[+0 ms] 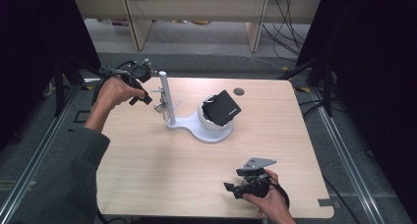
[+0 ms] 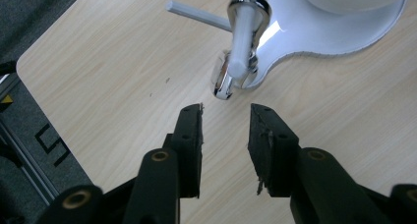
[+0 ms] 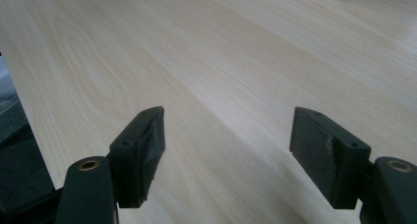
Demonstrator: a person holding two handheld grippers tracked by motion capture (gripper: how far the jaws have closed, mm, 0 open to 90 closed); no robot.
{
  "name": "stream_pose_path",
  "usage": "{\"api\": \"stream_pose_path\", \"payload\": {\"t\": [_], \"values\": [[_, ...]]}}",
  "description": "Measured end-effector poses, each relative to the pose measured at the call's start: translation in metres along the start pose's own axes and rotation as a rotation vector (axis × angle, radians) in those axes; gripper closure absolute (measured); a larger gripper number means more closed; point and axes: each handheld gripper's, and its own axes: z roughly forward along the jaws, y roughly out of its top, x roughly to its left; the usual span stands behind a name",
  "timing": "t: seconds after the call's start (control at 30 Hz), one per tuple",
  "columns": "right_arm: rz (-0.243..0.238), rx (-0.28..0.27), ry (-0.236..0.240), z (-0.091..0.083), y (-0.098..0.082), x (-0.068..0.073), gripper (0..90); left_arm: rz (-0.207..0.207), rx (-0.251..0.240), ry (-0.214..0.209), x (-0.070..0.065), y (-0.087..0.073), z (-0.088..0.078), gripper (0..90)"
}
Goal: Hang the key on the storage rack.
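Pale wood table [image 1: 162, 175], white stand [image 1: 206, 128] mid-table, shiny ring [image 2: 223, 79] hanging on its post; left gripper [image 2: 225, 117] parted, empty, just short of ring; right gripper [image 3: 226, 135] spread wide, idle near front edge; likely step: centre ring between jaws, then close gently

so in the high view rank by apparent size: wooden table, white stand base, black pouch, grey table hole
1. light wooden table
2. white stand base
3. black pouch, fairly close to the base
4. small grey hole
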Motion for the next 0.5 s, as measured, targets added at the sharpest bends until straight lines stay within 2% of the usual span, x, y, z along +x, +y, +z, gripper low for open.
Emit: {"api": "stream_pose_path", "payload": {"t": [0.1,0.17,0.27,0.3,0.5], "values": [[0.028,0.0,-0.009,-0.002,0.0,0.0,30.5,0.01,-0.006,-0.001,0.0,-0.008,0.001,63.1],[0.017,-0.012,-0.01,-0.003,0.001,-0.001,30.5,0.012,0.001,-0.004,0.001,-0.014,0.002,61.5],[0.017,-0.018,-0.016,-0.002,0.001,-0.002,30.4,0.009,-0.022,-0.012,0.0,-0.024,0.005,57.5],[0.015,-0.016,-0.015,-0.003,0.001,-0.002,30.4,0.017,-0.013,-0.012,0.0,-0.026,0.005,55.9],[0.014,-0.015,-0.016,-0.002,0.001,-0.002,30.3,0.013,-0.039,-0.035,-0.009,-0.039,0.008,47.5]]}}
